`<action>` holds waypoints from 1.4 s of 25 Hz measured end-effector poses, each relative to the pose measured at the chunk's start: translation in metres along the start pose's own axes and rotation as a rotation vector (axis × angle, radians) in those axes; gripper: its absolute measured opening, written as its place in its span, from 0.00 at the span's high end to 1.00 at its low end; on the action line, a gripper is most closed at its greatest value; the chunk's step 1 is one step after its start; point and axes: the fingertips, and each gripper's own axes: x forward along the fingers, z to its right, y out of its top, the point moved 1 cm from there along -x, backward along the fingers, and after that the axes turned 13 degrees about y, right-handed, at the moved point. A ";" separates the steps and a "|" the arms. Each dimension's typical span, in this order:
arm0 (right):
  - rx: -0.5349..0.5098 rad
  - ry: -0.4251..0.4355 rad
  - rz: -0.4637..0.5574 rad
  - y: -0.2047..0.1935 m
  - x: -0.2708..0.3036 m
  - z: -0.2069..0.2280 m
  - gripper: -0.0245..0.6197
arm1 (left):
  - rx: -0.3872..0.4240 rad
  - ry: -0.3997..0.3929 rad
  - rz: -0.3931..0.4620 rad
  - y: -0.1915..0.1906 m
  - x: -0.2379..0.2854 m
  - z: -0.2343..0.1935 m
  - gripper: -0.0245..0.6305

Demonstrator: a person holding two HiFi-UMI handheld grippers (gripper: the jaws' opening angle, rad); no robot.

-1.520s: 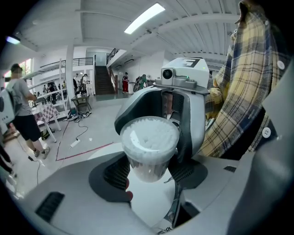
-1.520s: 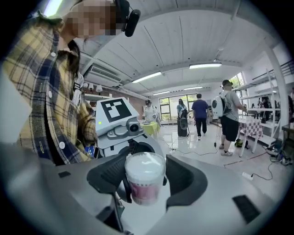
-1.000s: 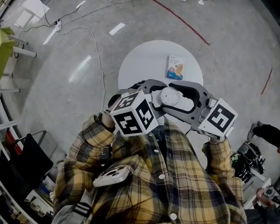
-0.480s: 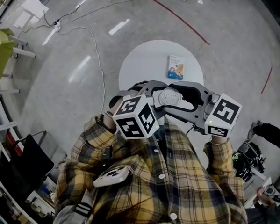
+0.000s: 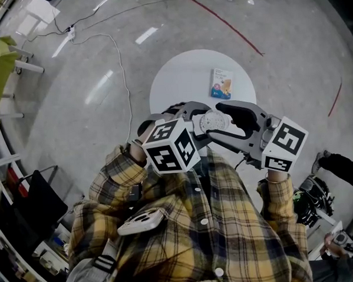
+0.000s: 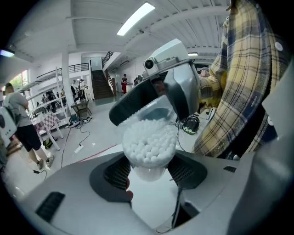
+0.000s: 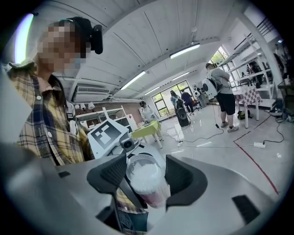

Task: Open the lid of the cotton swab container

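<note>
Container (image 5: 214, 122) hangs in mid-air between the two sets of tongs, before the person's chest and well above the table (image 5: 179, 78). Left tongs (image 6: 149, 166) are clenched on its lower body, a pad on each side, with the white swabs (image 6: 149, 141) bunched just beyond the pads. Right tongs (image 7: 143, 173) come in from the opposite side and grasp the clear lid (image 7: 139, 162). Seen from the left tongs, that lid sits tilted above the swab heads, so I judge it partly off, though I cannot tell whether one edge hooks the rim. To finish well, the left tongs should act as a fixed anchor and keep the open end up, since the swabs look loose and packed to the brim; a tip toward the right tongs could spill them. The right tongs should draw the lid straight away from the left pads along the container's axis, with a small rocking roll if an edge binds, not a sharp pull. Squeeze should be modest on both sides, as thin clear plastic will likely flex or pop out if pinched hard. Once free, the lid should go well off to the right tongs' side before either grip loosens.
</note>
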 end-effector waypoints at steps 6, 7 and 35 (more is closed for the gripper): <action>-0.011 -0.047 0.089 0.018 -0.011 0.005 0.54 | 0.004 -0.021 -0.018 -0.008 0.000 0.008 0.56; -0.013 -0.061 0.105 0.021 -0.013 0.008 0.55 | 0.005 -0.024 -0.020 -0.009 0.000 0.009 0.56; 0.006 -0.344 0.171 0.001 -0.041 0.057 0.73 | -0.015 -0.022 -0.015 -0.002 0.002 0.014 0.56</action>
